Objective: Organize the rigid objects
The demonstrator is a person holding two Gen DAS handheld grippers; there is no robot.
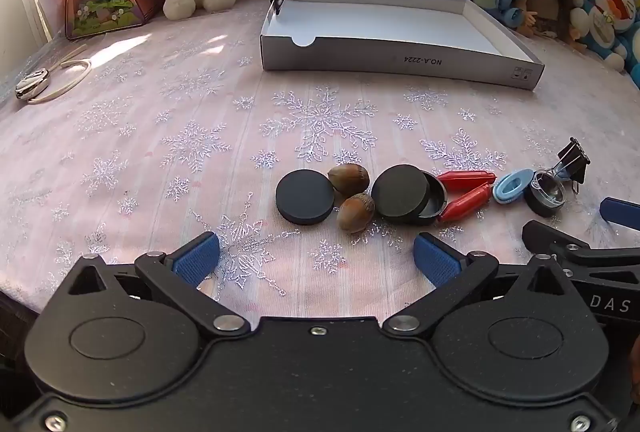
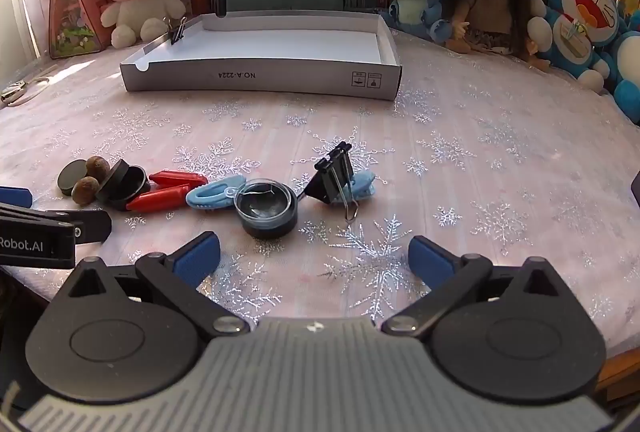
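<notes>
Above the snowflake tablecloth [image 1: 120, 135], both claws, left claw [image 1: 316, 258] and right claw [image 2: 314, 256], spread wide, empty.

- Your surface wears a pale pink woven cloth [image 1: 160, 119] with glittery silver snowflakes printed on it.
- The shallow grey-and-white cardboard box [image 1: 400, 61] looks matt outside and smooth plain white inside.
- The flat black round disc [image 1: 305, 196] is dull matt, like rubber or plastic.
- The two brown hazelnuts [image 1: 349, 179] have a smooth, faintly shiny shell.
- The two red glossy plastic pieces [image 1: 466, 180] catch the light.
- The small black round pot with a clear plastic lid [image 2: 266, 209] shines on top.
- The black metal binder clip [image 2: 334, 171] has bright wire handles.
- Your left claw [image 1: 316, 258] is matt black plastic with ribbed blue pads [image 1: 198, 259].
</notes>
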